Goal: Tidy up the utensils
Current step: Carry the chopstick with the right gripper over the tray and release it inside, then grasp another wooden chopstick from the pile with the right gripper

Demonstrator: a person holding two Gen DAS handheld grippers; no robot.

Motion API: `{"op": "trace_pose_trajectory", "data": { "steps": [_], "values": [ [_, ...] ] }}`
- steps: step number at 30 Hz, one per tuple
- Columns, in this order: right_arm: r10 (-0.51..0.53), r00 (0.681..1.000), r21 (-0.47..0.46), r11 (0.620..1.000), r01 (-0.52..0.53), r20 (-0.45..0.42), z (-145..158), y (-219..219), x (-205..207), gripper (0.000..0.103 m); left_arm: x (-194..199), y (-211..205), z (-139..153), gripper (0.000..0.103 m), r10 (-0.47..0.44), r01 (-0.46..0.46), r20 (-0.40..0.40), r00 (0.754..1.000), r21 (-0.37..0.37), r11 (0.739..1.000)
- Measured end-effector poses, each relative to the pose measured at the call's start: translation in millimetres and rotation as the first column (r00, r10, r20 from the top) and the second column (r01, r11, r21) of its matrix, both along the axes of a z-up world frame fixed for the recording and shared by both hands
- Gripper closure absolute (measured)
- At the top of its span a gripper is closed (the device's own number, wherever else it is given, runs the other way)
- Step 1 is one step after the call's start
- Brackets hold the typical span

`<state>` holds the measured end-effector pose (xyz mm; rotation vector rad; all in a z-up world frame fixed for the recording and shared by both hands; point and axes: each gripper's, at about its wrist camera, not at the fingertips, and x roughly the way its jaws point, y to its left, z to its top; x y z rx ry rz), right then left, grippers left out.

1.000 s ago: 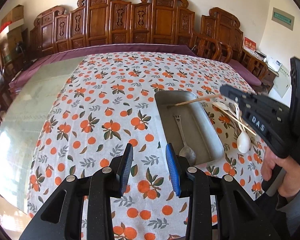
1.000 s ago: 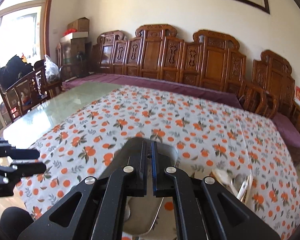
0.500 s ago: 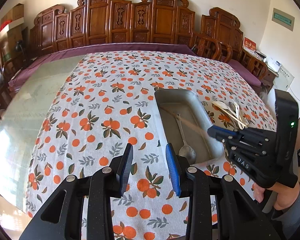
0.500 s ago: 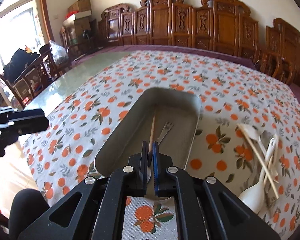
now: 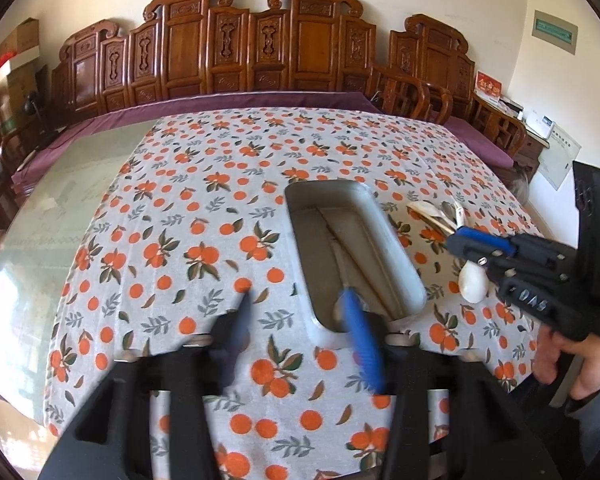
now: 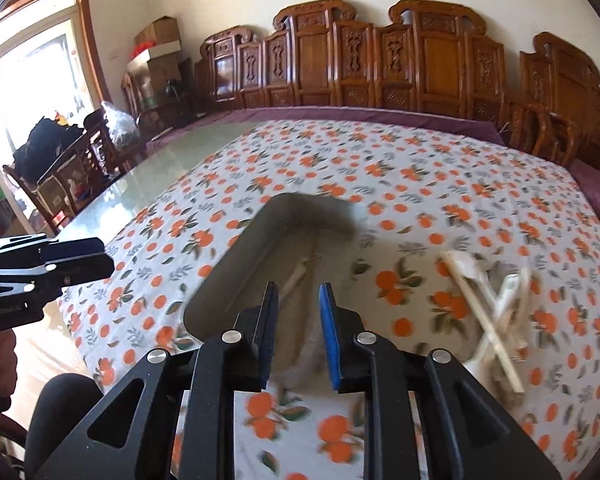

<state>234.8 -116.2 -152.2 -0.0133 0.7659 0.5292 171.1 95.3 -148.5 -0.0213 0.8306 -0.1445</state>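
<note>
Reading, perhaps, "DAS": right gripper (image 5: pixel 466 240)

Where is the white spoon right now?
In the left wrist view the white spoon lies on the orange-print tablecloth, just right of the metal tray, in the pile of utensils under the right gripper.

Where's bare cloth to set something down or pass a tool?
Free: the cloth left of the tray, up to the bare glass, and the far cloth beyond the tray. Crowded: right of the tray, where the utensil pile lies.
</note>
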Motion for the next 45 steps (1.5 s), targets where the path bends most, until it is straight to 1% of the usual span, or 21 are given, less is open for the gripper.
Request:
{"op": "trace_pose_trajectory", "data": {
  "steps": [3,5,6,8,9,14,19,25,29,34,39,40,41,43,45],
  "values": [
    [-0.025,0.999,-0.028,0.999,0.025,0.023,4.1,-31.0,0.5,0.08,-0.1,-14.2,-0.2,0.045,-0.024,0.024,0.004,1.0,0.011,1.0],
    [-0.046,0.998,-0.041,0.998,0.047,0.033,4.9,-54.1,2.0,0.08,1.0,-25.1,-0.2,0.035,-0.038,0.038,0.01,0.999,0.008,0.999],
    [-0.057,0.998,-0.045,0.997,0.059,0.034,4.3,-66.2,3.5,0.08,1.8,-31.5,-0.2,0.033,-0.047,0.047,0.016,0.999,0.005,0.999],
    [-0.079,0.996,-0.057,0.995,0.081,0.032,1.0,-86.9,6.9,0.08,3.4,-41.3,-0.5,0.025,-0.054,0.054,0.019,0.998,0.005,0.999],
    [-0.088,0.996,-0.061,0.994,0.09,0.03,-1.3,-95.4,8.5,0.08,4.5,-46.4,-1.0,0.023,-0.056,0.056,0.022,0.998,0.005,0.998],
    [-0.116,0.993,-0.074,0.99,0.116,0.006,-16.8,-133.9,16.7,0.08,11.6,-71.1,-5.9,0.02,-0.077,0.078,0.021,0.997,-0.012,0.997],
    [-0.107,0.994,-0.081,0.991,0.104,-0.025,-39.4,-148.4,23.6,0.08,17.3,-94.5,-12.6,0.02,-0.101,0.101,0.011,0.995,-0.005,0.995],
    [-0.072,0.995,-0.067,0.995,0.068,-0.062,-62.0,-146.0,35.2,0.08,21.2,-115.3,-22.6,0.02,-0.132,0.132,-0.005,0.991,0.024,0.991],
    [-0.03,0.996,-0.062,0.998,0.024,-0.083,-69.0,-135.5,51.8,0.08,24.1,-125.6,-28.7,0.02,-0.147,0.147,-0.021,0.989,0.019,0.989],
    [0.003,0.994,-0.075,0.997,-0.012,-0.11,-79.3,-122.9,72.9,0.08,28.3,-139.0,-35.1,0.02,-0.16,0.161,-0.036,0.986,0.018,0.987],
    [0.024,0.991,-0.11,0.993,-0.038,-0.13,-88.8,-113.5,82.7,0.08,31.9,-147.0,-41.1,0.02,-0.165,0.166,-0.051,0.985,0.015,0.986],
    [0.024,0.991,-0.134,0.99,-0.042,-0.132,-91.6,-110.8,82.8,0.081,32.4,-148.1,-42.7,0.02,-0.166,0.167,-0.054,0.985,0.016,0.986],
    [0.025,0.991,-0.15,0.988,-0.045,-0.134,-93.6,-109.5,82.4,0.087,32.9,-149.2,-44.0,0.02,-0.167,0.168,-0.057,0.984,0.016,0.986],
    [0.026,0.991,-0.17,0.984,-0.048,-0.128,-95.1,-107.3,80.8,0.088,33.8,-150.9,-46.5,0.02,-0.167,0.168,-0.062,0.984,0.016,0.986],
    [0.017,0.991,-0.181,0.983,-0.042,-0.133,-97.2,-108.2,79.9,0.093,35.0,-152.5,-49.0,0.02,-0.165,0.166,-0.068,0.984,0.014,0.986]
  ]
}}
